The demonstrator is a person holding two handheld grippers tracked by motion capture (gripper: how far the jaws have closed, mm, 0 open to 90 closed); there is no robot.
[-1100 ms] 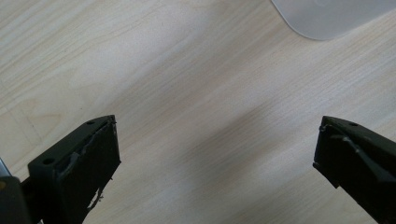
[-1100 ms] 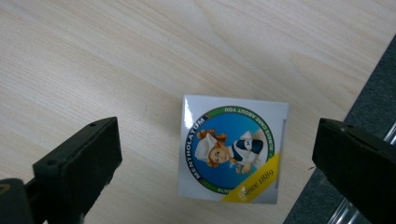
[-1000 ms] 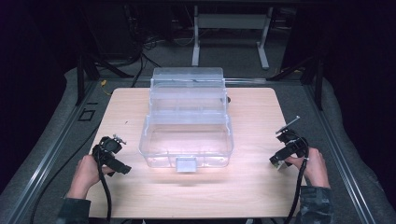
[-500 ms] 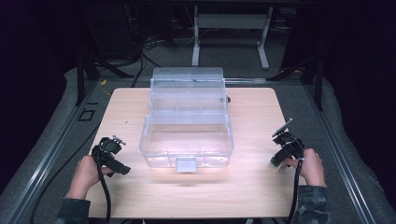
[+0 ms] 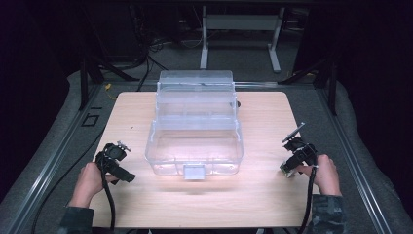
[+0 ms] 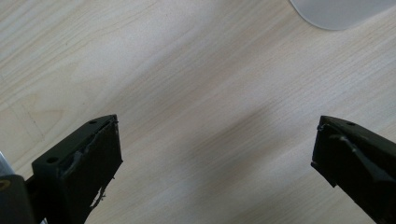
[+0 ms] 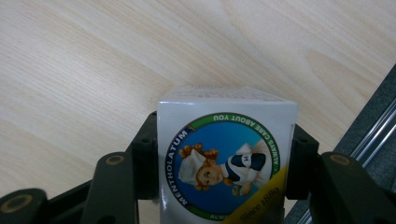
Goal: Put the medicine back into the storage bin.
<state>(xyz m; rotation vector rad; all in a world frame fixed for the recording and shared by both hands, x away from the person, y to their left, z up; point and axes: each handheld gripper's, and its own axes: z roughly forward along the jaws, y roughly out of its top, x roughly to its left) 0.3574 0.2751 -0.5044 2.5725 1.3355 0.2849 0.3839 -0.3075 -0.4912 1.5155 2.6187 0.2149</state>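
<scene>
One small Mentholatum box [image 7: 227,163] sits clamped between the fingers of my right gripper [image 5: 295,158], which have just closed on its sides, near the right edge of the desk [image 5: 263,195]. I judge the pick done; carrying it to the clear plastic organizer [image 5: 195,141], open at the desk's middle, is left. My left gripper [image 5: 114,163] waits near the left edge, fingers wide apart over bare wood. Beyond the desk lie grey floor, cables and darkness.
</scene>
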